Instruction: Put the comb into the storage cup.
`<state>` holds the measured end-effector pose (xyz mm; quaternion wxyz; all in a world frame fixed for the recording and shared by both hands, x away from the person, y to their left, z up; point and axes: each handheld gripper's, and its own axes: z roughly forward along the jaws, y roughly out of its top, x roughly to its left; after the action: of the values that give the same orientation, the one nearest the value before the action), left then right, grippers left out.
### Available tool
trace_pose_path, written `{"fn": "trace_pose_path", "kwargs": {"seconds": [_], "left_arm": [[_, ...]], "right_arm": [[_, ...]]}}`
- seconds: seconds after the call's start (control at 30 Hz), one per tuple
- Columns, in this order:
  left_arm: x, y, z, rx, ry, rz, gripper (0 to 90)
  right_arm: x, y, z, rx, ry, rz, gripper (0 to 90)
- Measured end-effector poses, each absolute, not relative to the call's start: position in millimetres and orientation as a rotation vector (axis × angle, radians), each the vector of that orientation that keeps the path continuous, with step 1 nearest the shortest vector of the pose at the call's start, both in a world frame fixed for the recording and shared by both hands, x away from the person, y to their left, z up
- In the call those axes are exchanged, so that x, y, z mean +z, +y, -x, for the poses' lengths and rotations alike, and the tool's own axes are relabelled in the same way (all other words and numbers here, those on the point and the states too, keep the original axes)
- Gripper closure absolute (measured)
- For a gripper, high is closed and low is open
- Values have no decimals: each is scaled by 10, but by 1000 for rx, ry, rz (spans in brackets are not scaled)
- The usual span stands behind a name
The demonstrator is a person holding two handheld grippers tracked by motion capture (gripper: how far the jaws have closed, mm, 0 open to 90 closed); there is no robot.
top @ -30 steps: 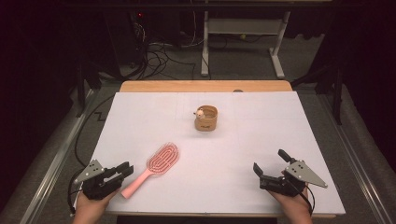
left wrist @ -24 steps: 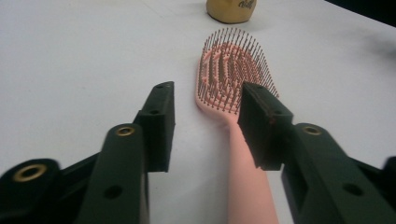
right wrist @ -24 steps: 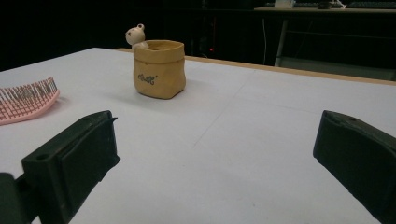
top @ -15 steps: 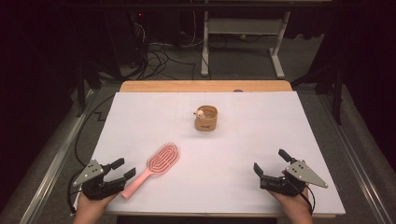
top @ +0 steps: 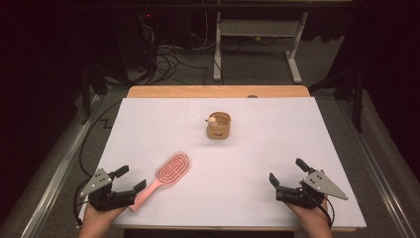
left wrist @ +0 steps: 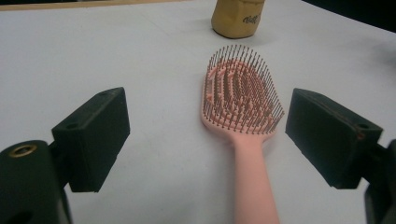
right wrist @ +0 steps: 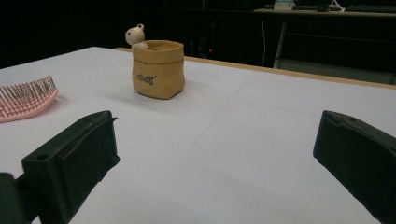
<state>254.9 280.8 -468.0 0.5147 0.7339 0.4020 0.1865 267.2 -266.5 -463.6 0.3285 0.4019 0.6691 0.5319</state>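
- Lying flat on the white table cover (top: pixel 163 134), near its front left corner: a pink plastic hairbrush with an oval slotted head (top: pixel 166 175), bristles up, handle pointing back toward the person.
- Left gripper (top: pixel 132 181) rests at the table's front left edge, held in the person's left hand (top: pixel 99 218). Its jaws have just been opening and now stand wide apart.
- In the left gripper view the hairbrush (left wrist: pixel 243 107) handle runs up between the two black jaws, nearer the right-hand one; neither pad touches it. Nothing gripped.
- Right gripper (top: pixel 287 176) sits at the front right edge, well apart from the hairbrush. Jaws spread wide, nothing between them but bare cover.
- Small tan pouch-shaped pot with a little pale bear figure at its rim (top: pixel 218 125) stands upright mid-table, toward the far side, beyond the brush head.
- Right gripper view: pot (right wrist: pixel 158 69) ahead and left, brush bristles (right wrist: pixel 25 99) at the left edge.
- Bare wooden table edge (top: pixel 218 91) shows past the cover's far side.
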Motion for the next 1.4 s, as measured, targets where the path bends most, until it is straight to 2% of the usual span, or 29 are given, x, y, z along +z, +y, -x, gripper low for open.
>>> {"fn": "trace_pose_path", "kwargs": {"seconds": [0.2,0.57,0.97,1.4], "left_arm": [[-4663,2792,-2559,463,957,-1756,0],[-4617,2711,-2587,494,952,-1808,0],[-4472,2416,-2835,415,948,-2033,0],[-4466,2252,-3017,340,959,-2187,0]], "right_arm": [[-4635,-2664,-2672,1392,1751,-1051,4],[-4642,-2660,-2677,1391,1754,-1057,4],[-4631,-2683,-2671,1401,1744,-1060,4],[-4624,-2676,-2668,1399,1747,-1052,4]]}}
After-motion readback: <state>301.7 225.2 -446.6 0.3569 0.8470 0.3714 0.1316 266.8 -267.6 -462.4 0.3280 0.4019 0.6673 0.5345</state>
